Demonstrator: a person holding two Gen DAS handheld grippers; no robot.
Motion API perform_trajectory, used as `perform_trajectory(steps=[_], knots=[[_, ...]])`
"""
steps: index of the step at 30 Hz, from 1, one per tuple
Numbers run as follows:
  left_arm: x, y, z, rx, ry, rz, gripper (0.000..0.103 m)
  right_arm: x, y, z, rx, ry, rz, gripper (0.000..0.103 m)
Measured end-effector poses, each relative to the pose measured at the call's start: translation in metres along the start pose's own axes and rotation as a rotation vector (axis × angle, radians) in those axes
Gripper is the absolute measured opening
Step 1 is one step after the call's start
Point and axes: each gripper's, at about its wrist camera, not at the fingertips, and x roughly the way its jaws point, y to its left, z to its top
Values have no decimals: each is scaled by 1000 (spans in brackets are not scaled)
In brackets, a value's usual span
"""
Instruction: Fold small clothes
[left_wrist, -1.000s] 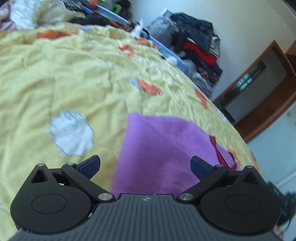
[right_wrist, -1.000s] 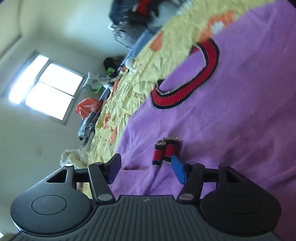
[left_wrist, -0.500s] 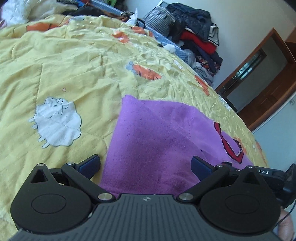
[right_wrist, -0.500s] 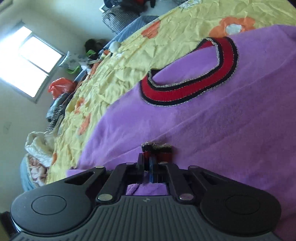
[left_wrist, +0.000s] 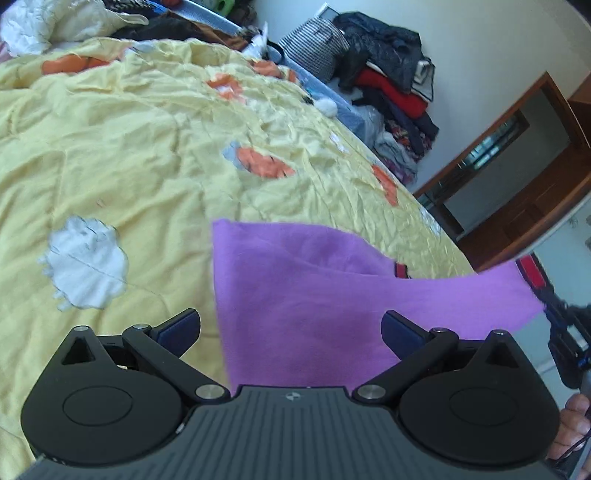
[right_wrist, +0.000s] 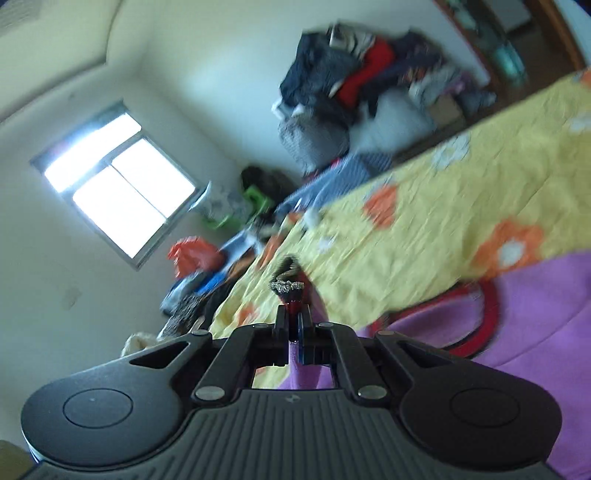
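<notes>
A small purple sweater (left_wrist: 303, 314) with a red and black neckband lies on the yellow bed cover (left_wrist: 140, 158). My left gripper (left_wrist: 291, 325) is open and empty, its jaws wide apart just above the sweater's lower part. My right gripper (right_wrist: 291, 317) is shut on the sweater's red and black sleeve cuff (right_wrist: 290, 291) and holds it lifted off the bed. In the left wrist view the lifted sleeve (left_wrist: 491, 291) stretches to the right toward the right gripper. The red neckband (right_wrist: 476, 310) and purple body (right_wrist: 535, 350) show below in the right wrist view.
A pile of clothes and bags (left_wrist: 384, 77) stands against the wall beyond the bed. A white bundle (left_wrist: 62, 22) lies at the bed's far left. A wooden door frame (left_wrist: 517, 177) is at the right. A window (right_wrist: 118, 184) is on the far wall.
My right gripper closed on the sleeve cuff and has lifted it up off the sweater. The left gripper stayed open and drew back slightly over the hem.
</notes>
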Motion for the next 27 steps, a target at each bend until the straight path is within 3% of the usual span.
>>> perform_trajectory(steps=[5,9,12,17,20,24,27], knots=[[23,-9,-10,38,73,25,103,-27,-92,-26,99,-12,-216,3],[35,-9,-9,41,90,69,103,-37,-144,-50,191,-14,-296,3],[38,-10,-3,32,97,88,103,-43,-149,-53,208,-37,-290,3],[34,-24,5,82,78,97,103,-75,-126,-25,123,-117,-263,3],[41,-30,4,102,96,106,103,-83,-127,-32,63,-107,-328,3],[55,-36,-4,154,139,149,103,-93,-161,-53,116,-96,-420,3],[64,-47,-11,260,156,208,103,-88,-184,-61,172,-18,-404,3]])
